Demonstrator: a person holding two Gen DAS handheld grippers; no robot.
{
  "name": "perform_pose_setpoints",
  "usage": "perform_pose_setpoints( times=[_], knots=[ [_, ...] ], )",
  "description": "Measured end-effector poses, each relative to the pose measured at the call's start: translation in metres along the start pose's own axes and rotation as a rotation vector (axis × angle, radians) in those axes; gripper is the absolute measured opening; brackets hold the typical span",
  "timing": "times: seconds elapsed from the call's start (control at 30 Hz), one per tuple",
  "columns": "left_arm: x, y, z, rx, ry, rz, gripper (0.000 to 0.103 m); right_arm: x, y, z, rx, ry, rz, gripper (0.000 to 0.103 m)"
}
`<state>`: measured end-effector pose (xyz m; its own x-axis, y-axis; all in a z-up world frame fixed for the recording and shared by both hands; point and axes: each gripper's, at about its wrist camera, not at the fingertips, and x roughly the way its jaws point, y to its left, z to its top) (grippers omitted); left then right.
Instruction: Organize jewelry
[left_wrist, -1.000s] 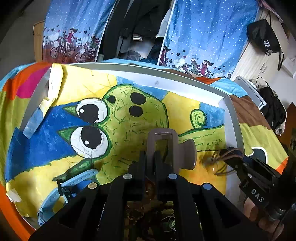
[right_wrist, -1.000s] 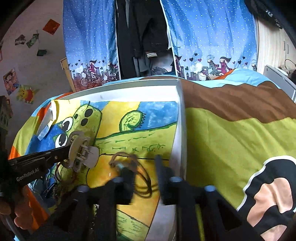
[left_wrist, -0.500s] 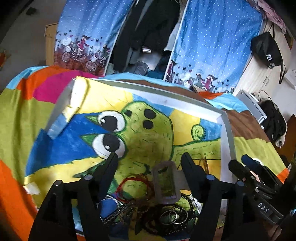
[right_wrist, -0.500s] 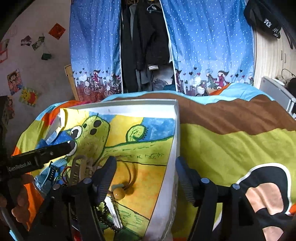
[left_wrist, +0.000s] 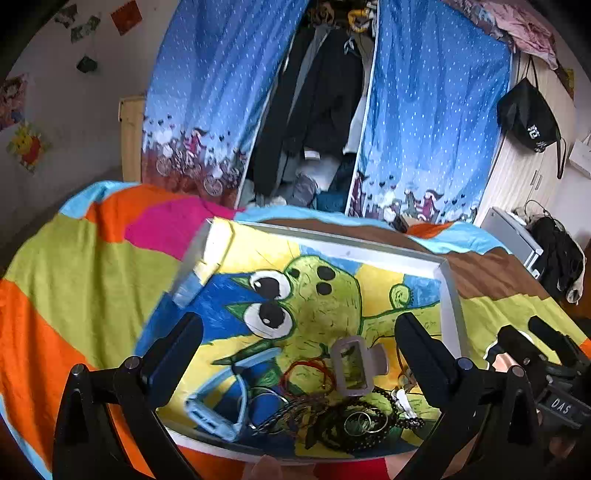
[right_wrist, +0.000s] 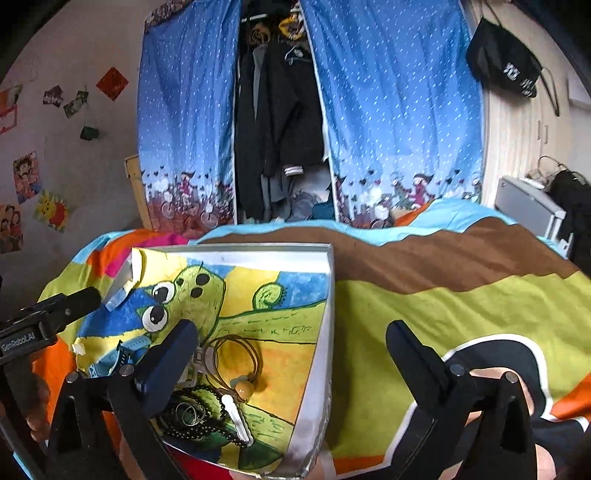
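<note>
Bed: a painted tray (left_wrist: 448, 291) was laid on it.
Left gripper (left_wrist: 299, 350): jaws opening, nothing held.
Right gripper (right_wrist: 288, 354): jaws opening, nothing held.

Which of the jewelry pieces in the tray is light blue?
The light blue wristband, at the pile's left end. The hair claw is grey, the bead strands black.

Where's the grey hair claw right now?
The hair claw lies in the painted tray, near its front in the left wrist view, just right of the red cord loop and above the black bead chain; neither tool holds it.
</note>
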<state>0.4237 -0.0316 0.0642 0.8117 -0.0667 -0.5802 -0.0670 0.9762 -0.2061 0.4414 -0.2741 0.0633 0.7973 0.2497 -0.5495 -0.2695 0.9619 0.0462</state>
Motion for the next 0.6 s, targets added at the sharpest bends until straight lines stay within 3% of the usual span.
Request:
perform_pose_setpoints(
  times=[0.6],
  knots=[
    [-0.100, 0.014, -0.015, 0.071, -0.158, 0.032, 0.102, -0.094, 0.048, -0.006, -0.059, -0.195, -0.014, 0.103]
  ],
)
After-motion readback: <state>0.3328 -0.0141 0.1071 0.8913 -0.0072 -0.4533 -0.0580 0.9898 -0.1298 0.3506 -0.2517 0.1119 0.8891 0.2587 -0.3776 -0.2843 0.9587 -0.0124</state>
